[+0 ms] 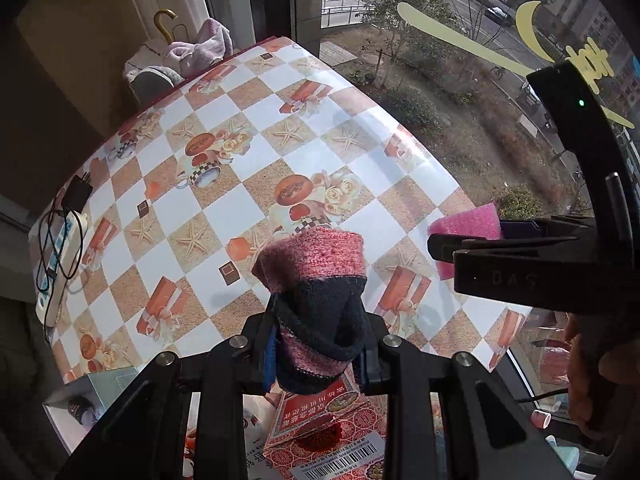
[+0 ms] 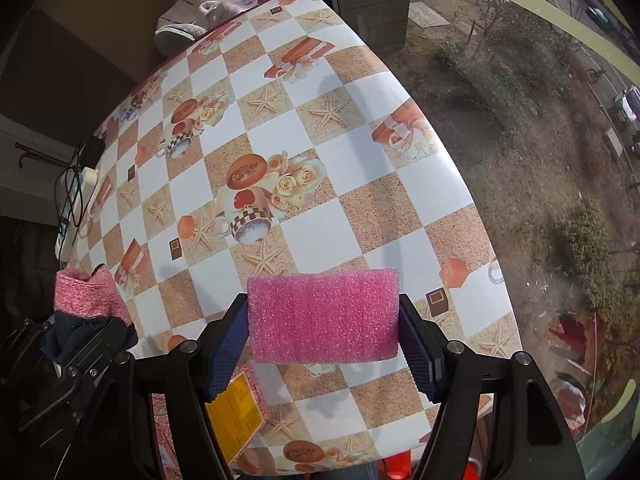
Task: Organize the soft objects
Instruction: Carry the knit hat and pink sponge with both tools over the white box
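Left wrist view: left gripper (image 1: 318, 344) jaws clamp a rolled sock (image 1: 316, 284); right gripper (image 2: 322, 340) grasps pink foam (image 2: 324, 316), both above the table (image 2: 360, 184); likely next, a place to set them

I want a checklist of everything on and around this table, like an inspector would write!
Surface: table with a checkered cloth printed with starfish, cups and gift boxes; mostly bare.
Job's things: pink-and-black sock held above the table; pink foam sponge held above the table.
Clutter: red patterned box at the near edge; power strip on the left edge; pale towel beyond the far end.
Grippers: left tool shut on the sock; right tool shut on the sponge.
Cables: black cable looped over the power strip.
Surroundings: window beside the table, showing a yard, road and cars.
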The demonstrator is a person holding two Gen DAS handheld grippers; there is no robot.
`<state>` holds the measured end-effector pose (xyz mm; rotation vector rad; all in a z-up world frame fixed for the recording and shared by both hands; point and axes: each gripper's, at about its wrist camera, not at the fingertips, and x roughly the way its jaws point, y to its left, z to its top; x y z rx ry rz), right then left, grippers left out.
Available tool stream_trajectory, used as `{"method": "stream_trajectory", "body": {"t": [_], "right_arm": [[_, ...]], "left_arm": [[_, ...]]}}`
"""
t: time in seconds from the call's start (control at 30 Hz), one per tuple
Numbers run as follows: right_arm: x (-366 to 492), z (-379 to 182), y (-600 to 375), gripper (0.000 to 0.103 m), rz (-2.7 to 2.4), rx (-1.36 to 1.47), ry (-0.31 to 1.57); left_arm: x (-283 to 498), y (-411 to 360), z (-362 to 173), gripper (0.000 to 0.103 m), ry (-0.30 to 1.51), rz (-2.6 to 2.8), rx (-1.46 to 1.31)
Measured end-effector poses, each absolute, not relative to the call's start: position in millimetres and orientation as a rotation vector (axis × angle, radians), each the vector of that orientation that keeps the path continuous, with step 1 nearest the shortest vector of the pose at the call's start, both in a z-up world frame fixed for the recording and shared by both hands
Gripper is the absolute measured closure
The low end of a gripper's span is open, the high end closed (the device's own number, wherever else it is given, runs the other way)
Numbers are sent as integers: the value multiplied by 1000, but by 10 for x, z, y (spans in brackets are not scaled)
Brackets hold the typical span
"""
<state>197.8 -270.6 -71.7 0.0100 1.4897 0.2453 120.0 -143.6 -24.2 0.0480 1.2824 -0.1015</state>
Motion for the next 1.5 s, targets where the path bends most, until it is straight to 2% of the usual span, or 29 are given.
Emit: {"method": "stream_trajectory", "body": {"t": [0.47,0.7,1.07,1.5], "right_arm": [[1410,-536,-3211,31,97,45,1486],[1090,-500,-3252,31,96,29,1496],[557,-589,-2849,31,232,-64,1555],[81,-556,-2157,31,496,-253,1590]], "left_arm": [[489,-2111,35,71,1214,-430,245],[111,-2215,70,71,1203,-550,323],[-314,-1780,40,71,1224,-513,316],[-578,-895,-17,71,1251,-275,170]]}}
